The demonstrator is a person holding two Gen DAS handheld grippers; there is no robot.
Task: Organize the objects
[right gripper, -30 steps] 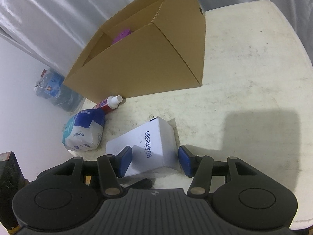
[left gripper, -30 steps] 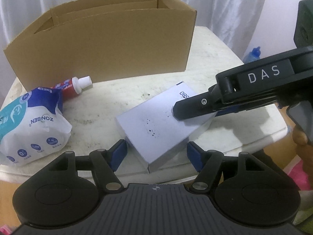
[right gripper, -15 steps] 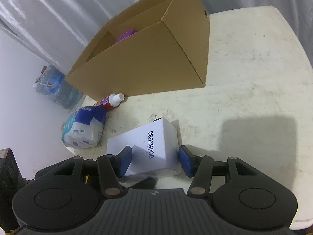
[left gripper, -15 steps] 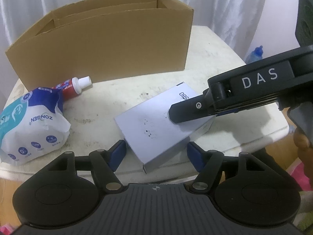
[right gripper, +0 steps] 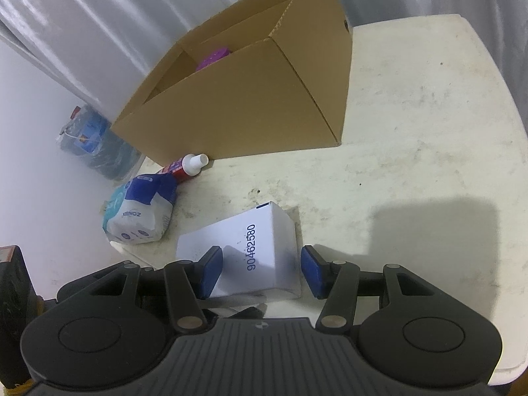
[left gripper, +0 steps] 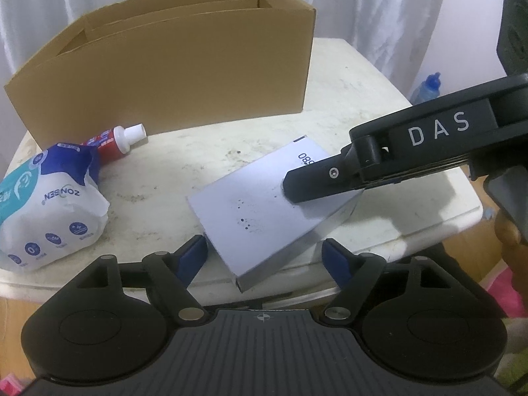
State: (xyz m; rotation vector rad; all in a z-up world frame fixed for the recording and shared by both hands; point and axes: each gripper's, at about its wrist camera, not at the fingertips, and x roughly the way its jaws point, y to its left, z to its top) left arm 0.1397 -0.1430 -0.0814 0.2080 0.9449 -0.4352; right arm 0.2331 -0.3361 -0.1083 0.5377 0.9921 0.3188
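A white box (left gripper: 264, 211) printed with a number lies on the pale table (left gripper: 346, 99) near its front edge. Its near corner sits between the jaws of my left gripper (left gripper: 265, 257), which are opening, and the pads stand clear of it. My right gripper (right gripper: 262, 270) straddles the numbered end of the box (right gripper: 257, 231). One of its fingers (left gripper: 316, 188) lies on the top face and the other pad stands just past the end face. Nothing is squeezed. Behind stands an open cardboard carton (left gripper: 171, 76) with a purple item (right gripper: 213, 57) inside.
A red tube with a white cap (left gripper: 122, 138) lies against the carton's front. A blue-and-white tissue pack (left gripper: 49, 211) sits at the table's left edge. Off the table are a blue bottle (left gripper: 429, 87) and a bag of bottles (right gripper: 92, 142). A white curtain hangs behind.
My left gripper's jaws have spread wider around the box's near corner. The box and my right gripper have stayed about where they were.
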